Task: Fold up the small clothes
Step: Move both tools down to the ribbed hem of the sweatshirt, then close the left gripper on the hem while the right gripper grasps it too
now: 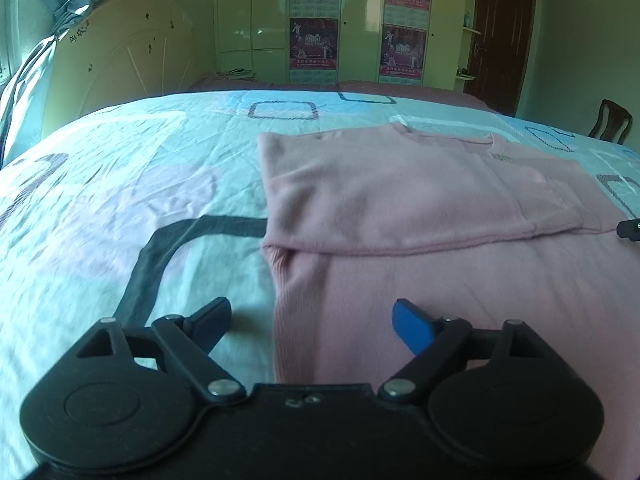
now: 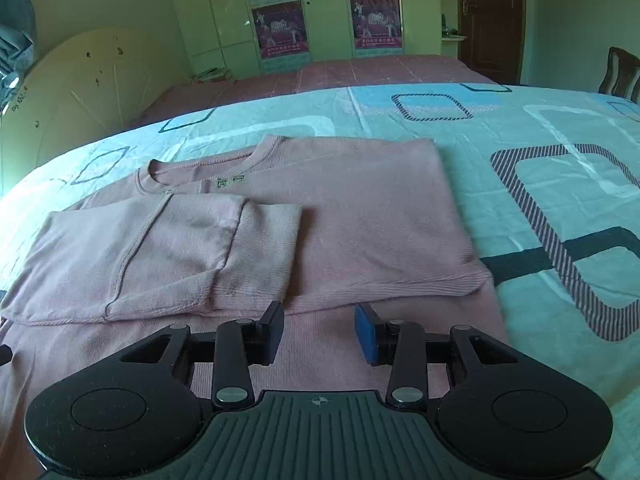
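A pink long-sleeved sweater [image 1: 400,192] lies flat on the bed, collar at the far end, with both sides and sleeves folded in over the body. It also shows in the right wrist view [image 2: 360,216], where a folded sleeve [image 2: 180,248] lies across its left part. My left gripper [image 1: 312,322] is open and empty, straddling the sweater's near left edge by the ribbed hem. My right gripper [image 2: 320,330] is open and empty over the near hem area. The tip of the right gripper shows at the left wrist view's right edge [image 1: 630,229].
The bed sheet [image 1: 120,200] is light blue with dark square patterns and wrinkles. A cream headboard [image 1: 120,56] stands at the far left. Wardrobes with posters [image 1: 316,20] and a brown door [image 1: 504,36] are behind. A wooden chair [image 1: 610,120] stands at the far right.
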Demonstrator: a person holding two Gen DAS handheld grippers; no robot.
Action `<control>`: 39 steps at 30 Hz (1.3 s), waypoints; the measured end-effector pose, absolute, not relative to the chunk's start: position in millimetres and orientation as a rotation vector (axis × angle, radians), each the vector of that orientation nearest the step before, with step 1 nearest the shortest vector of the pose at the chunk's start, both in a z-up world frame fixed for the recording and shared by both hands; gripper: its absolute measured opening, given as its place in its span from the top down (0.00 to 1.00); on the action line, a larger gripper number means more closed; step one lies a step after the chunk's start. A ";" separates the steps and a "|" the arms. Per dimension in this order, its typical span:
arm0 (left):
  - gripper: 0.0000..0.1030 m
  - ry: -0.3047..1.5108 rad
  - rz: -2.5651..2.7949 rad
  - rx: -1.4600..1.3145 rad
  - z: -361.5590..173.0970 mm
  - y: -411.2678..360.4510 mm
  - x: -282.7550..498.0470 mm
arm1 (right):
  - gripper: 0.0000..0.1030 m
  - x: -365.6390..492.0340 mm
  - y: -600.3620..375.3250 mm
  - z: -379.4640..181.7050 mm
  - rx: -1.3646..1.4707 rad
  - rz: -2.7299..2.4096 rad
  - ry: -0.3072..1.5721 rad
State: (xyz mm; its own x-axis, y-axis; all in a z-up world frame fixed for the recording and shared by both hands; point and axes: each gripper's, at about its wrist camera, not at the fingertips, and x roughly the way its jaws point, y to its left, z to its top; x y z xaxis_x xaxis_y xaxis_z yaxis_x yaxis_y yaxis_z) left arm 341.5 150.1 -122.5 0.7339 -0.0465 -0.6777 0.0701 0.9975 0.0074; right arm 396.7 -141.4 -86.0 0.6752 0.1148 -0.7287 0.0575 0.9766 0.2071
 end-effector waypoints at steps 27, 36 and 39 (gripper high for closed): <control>0.31 0.828 -0.010 -0.166 -109.8 125.0 170.4 | 0.43 175.0 -261.8 -83.8 0.558 0.109 0.846; 0.39 0.846 -0.126 -0.481 -112.8 153.3 140.6 | 0.31 143.1 -268.6 -94.2 0.726 0.231 0.843; 0.40 0.857 -0.184 -0.638 -120.8 165.4 143.5 | 0.31 147.8 -274.9 -100.2 0.837 0.282 0.844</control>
